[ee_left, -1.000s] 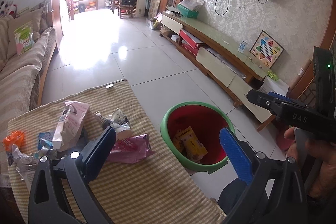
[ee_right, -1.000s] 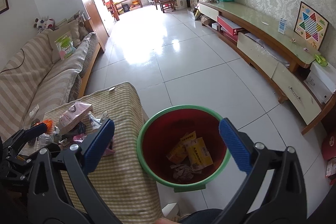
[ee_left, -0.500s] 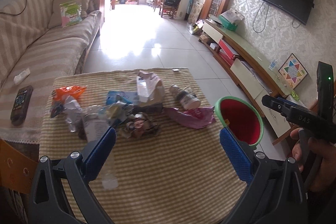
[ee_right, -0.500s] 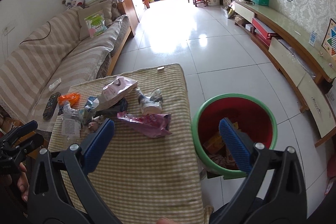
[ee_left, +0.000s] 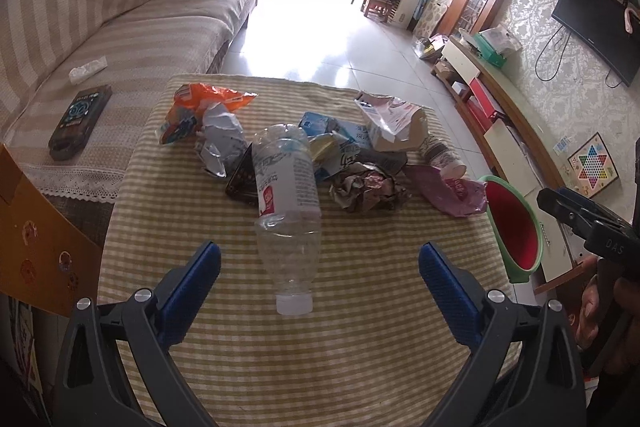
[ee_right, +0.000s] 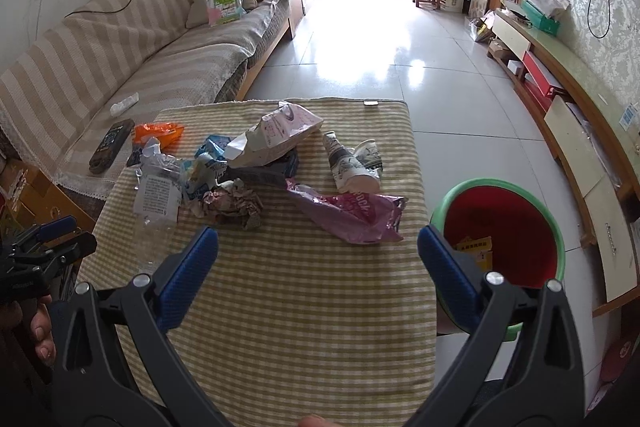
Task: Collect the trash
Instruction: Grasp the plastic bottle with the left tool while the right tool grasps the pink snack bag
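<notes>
A pile of trash lies on the checked tablecloth (ee_left: 360, 347): a clear plastic bottle (ee_left: 286, 195) lying with its cap toward me, a crumpled paper wad (ee_left: 368, 187), a pink plastic bag (ee_right: 352, 215), a paper cup (ee_right: 356, 167), a torn white carton (ee_right: 272, 139) and an orange wrapper (ee_left: 200, 103). My left gripper (ee_left: 320, 267) is open and empty, just short of the bottle cap. My right gripper (ee_right: 318, 251) is open and empty, above the cloth near the pink bag. The red bin with a green rim (ee_right: 500, 227) stands on the floor right of the table.
A striped sofa (ee_right: 140, 47) runs along the left, with a remote (ee_left: 80, 119) on it. A low TV cabinet (ee_right: 580, 131) lines the right wall. Tiled floor (ee_right: 380, 39) lies beyond the table. A brown cardboard box (ee_left: 36, 243) stands at the left.
Both grippers have swung left from over the bin to over the table. The left one now faces the bottle closely. Both stayed open.
</notes>
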Tool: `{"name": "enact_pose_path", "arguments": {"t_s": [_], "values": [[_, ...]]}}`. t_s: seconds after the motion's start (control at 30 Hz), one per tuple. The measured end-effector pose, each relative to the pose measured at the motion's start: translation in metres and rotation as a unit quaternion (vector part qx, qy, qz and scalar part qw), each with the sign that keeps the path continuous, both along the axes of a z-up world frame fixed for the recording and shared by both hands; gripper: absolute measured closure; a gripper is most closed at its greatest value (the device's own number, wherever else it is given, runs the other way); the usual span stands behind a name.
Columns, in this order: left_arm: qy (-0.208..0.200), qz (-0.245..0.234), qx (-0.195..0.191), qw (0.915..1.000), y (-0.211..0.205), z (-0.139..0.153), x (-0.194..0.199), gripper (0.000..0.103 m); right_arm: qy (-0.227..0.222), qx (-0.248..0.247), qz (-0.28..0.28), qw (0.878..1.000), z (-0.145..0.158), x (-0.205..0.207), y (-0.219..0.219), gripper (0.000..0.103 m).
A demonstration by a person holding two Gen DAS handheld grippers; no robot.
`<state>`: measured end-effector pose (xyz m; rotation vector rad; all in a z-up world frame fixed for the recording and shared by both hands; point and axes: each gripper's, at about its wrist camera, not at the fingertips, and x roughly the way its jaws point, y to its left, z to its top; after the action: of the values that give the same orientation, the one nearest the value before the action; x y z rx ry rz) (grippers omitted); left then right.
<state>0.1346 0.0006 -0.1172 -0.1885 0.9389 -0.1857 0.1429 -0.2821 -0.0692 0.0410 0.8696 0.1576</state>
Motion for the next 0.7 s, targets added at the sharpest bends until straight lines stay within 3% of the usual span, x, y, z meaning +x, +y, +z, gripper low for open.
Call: {"name": "enact_pose_path", "arguments": {"t_s": [0.23,0.47,0.7], "values": [[0.024,0.015,0.007,0.9996,0.005,-0.022,0.02,0.008,0.0,-0.029,0.017,0.999,-0.018,0.016,0.018,0.005],[0.044,0.018,0.016,0.9987,0.0,-0.045,0.046,0.008,0.029,-0.074,0.016,0.997,-0.06,0.046,0.014,0.005],[0.057,0.019,0.037,0.9975,-0.007,-0.063,0.063,0.008,0.014,-0.159,0.064,0.985,-0.091,0.064,0.043,0.005]]}}
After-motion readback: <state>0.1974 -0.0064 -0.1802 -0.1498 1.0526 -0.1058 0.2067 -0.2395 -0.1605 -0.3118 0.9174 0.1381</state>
